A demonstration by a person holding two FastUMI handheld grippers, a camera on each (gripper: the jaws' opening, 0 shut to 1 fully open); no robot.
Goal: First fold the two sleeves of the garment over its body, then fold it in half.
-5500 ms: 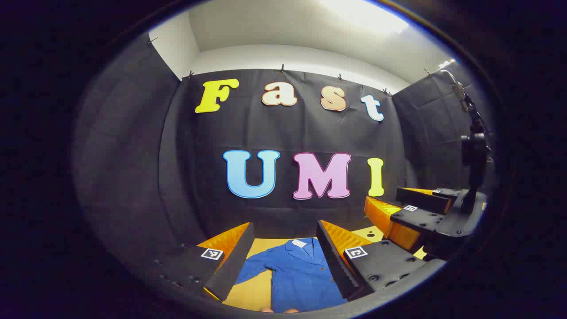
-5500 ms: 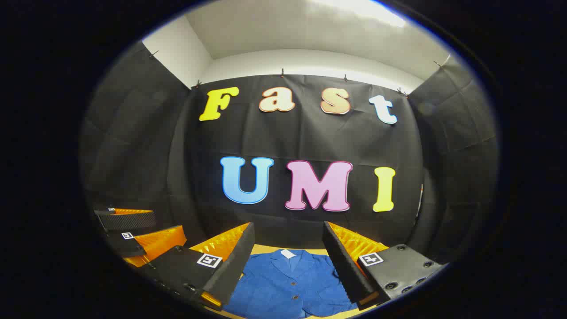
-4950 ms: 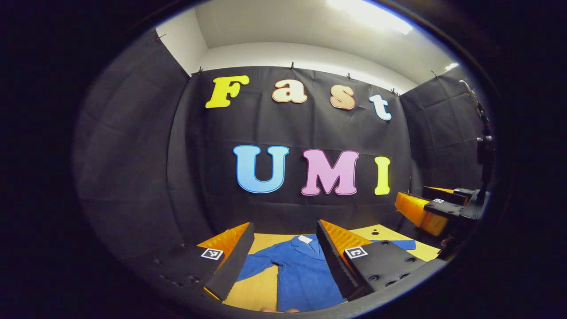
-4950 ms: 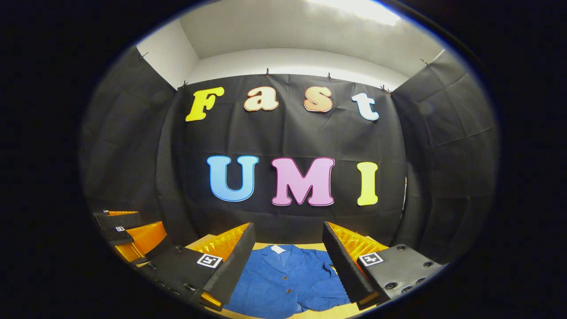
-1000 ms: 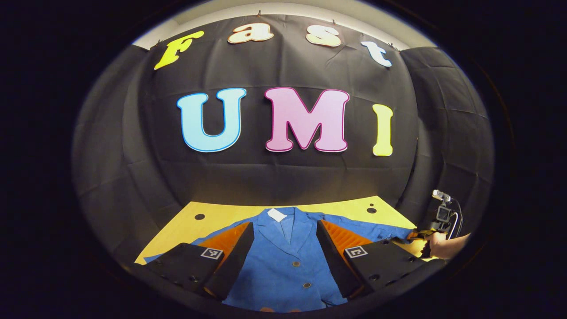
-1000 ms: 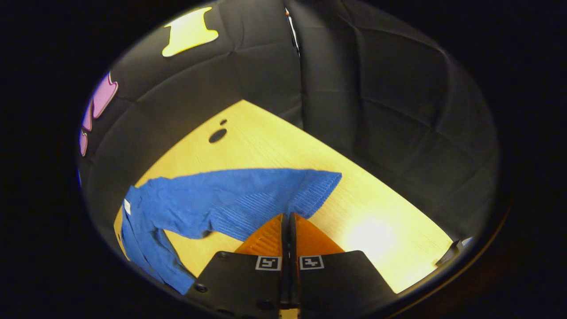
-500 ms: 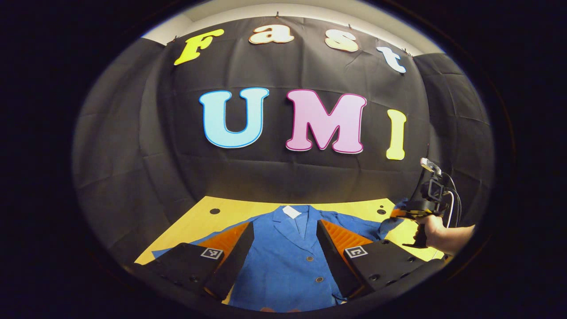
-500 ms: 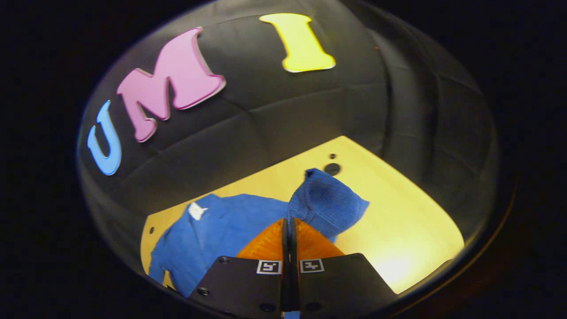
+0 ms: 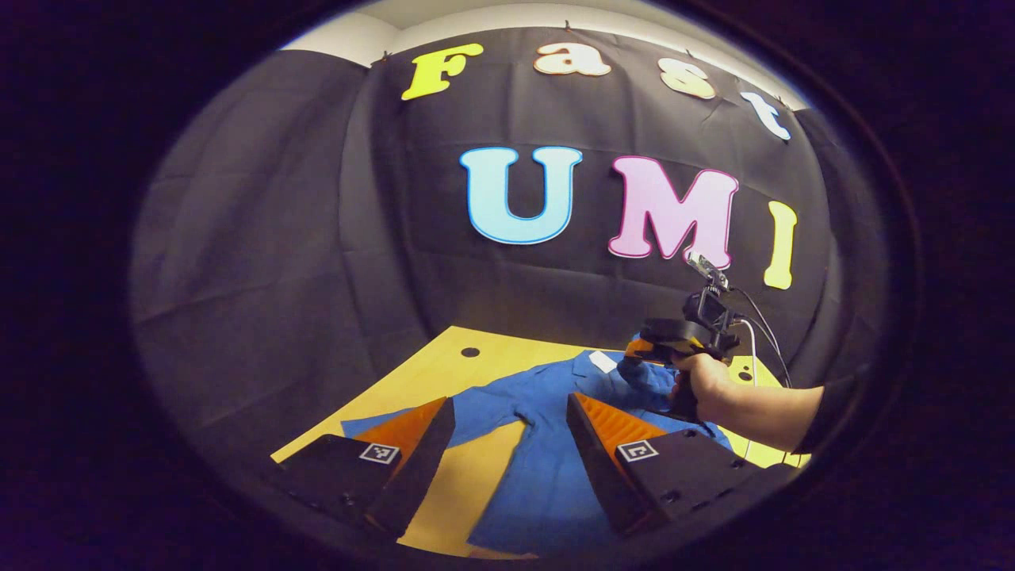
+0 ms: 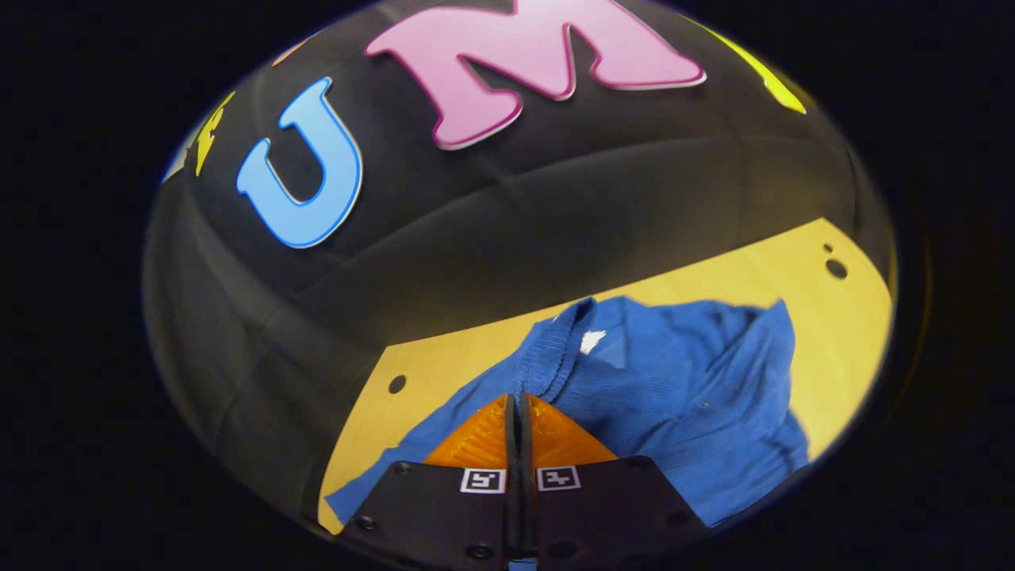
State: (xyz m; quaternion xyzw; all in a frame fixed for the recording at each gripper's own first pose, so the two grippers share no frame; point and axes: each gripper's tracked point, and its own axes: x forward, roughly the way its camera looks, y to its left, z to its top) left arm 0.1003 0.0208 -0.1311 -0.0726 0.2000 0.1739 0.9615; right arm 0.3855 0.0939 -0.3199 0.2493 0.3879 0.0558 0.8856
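- Right tool (image 10: 517,400) pinches the sleeve cuff (image 10: 547,353), lifted over the jacket (image 10: 682,381) body.
- Left tool (image 9: 507,444), spread, hovers nearer the other sleeve (image 9: 412,416) lying flat on the bench (image 9: 444,365).

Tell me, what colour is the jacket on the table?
Blue; the jacket shows best in the right gripper view.

garment (image 9: 547,468) flat on table (image 9: 444,365), one sleeve (image 10: 547,361) lifted above body (collar end)

Blue jacket (image 9: 547,468) flat, one sleeve (image 10: 547,361) lifted
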